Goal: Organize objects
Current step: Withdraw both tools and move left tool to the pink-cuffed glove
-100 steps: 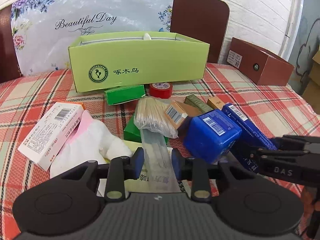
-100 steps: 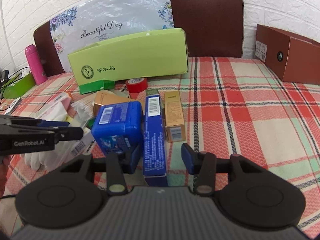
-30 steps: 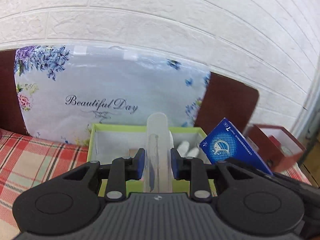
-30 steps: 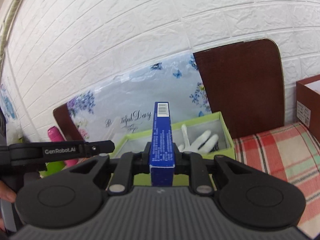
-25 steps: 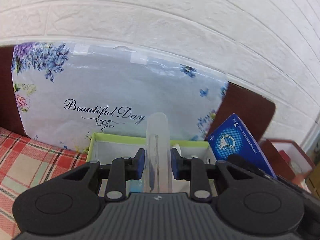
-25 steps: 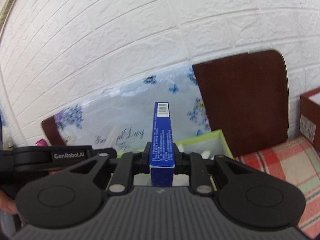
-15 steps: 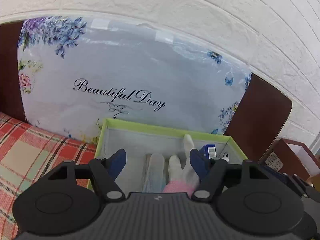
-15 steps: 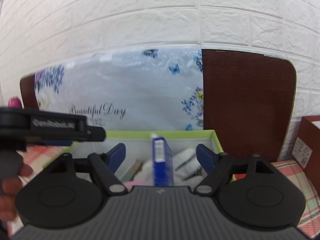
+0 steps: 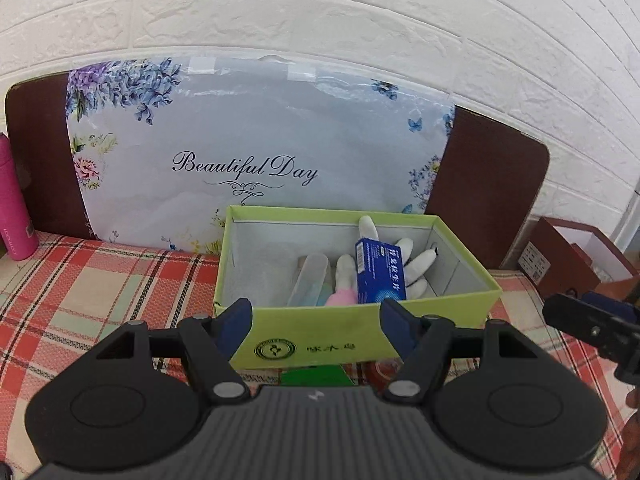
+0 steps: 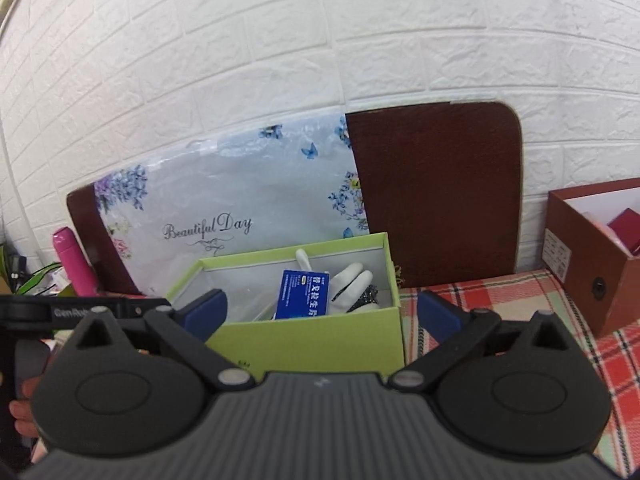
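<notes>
Both grippers hang in front of the green box (image 9: 360,332) with their fingers spread wide and nothing between them: the left gripper (image 9: 316,330) faces the box's front wall, and the right gripper (image 10: 320,316) looks at it from the right, down over its near wall. Inside the box, toward its right half, a blue carton (image 9: 378,272) stands tilted, leaning against a white glove (image 9: 416,260) whose fingers point up toward the back wall; the same carton (image 10: 303,294) and glove (image 10: 352,280) show in the right wrist view. Just left of the carton lies a clear plastic tube (image 9: 308,280), with the glove's pink cuff (image 9: 340,300) between the two. The left half of the box shows only its grey lining. The box sits on a red plaid tablecloth (image 9: 100,280), in front of a floral bag (image 9: 256,152) printed "Beautiful Day" that leans on a brown board (image 10: 436,188) against the white brick wall (image 9: 320,12). A pink bottle (image 9: 14,208) stands at the far left, and an open brown box (image 10: 592,248) sits well apart to the right.
</notes>
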Available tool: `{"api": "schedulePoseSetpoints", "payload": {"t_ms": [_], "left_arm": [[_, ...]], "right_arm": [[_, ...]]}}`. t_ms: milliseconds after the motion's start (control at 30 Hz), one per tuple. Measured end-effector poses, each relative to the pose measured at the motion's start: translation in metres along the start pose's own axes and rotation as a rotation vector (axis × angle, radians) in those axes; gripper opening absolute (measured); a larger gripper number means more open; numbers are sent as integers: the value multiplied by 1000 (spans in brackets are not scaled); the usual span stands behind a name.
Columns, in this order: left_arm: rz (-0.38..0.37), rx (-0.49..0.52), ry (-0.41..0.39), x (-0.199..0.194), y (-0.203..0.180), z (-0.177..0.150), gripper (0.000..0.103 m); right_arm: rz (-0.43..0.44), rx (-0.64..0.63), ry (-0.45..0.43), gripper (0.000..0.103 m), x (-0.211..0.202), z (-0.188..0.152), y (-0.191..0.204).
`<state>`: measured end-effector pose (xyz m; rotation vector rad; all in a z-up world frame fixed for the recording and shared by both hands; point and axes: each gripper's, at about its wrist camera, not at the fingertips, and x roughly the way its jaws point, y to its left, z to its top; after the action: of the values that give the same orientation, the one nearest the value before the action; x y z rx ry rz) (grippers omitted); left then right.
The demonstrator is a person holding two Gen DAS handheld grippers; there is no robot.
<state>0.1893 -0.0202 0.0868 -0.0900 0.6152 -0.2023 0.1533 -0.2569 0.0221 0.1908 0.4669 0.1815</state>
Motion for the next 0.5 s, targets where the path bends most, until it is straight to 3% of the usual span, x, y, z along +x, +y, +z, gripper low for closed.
{"api": "schedulePoseSetpoints", "payload": {"t_ms": [200, 367, 500], "left_arm": [[-62, 79, -11, -39, -11, -29, 74], [-119, 13, 31, -57, 1, -71, 74], [-92, -66, 84, -62, 19, -109, 74]], "right_arm": [[-31, -116, 62, 103, -62, -25, 3], [-53, -107, 51, 103, -90, -77, 4], [-38, -55, 90, 103, -83, -116, 5]]}}
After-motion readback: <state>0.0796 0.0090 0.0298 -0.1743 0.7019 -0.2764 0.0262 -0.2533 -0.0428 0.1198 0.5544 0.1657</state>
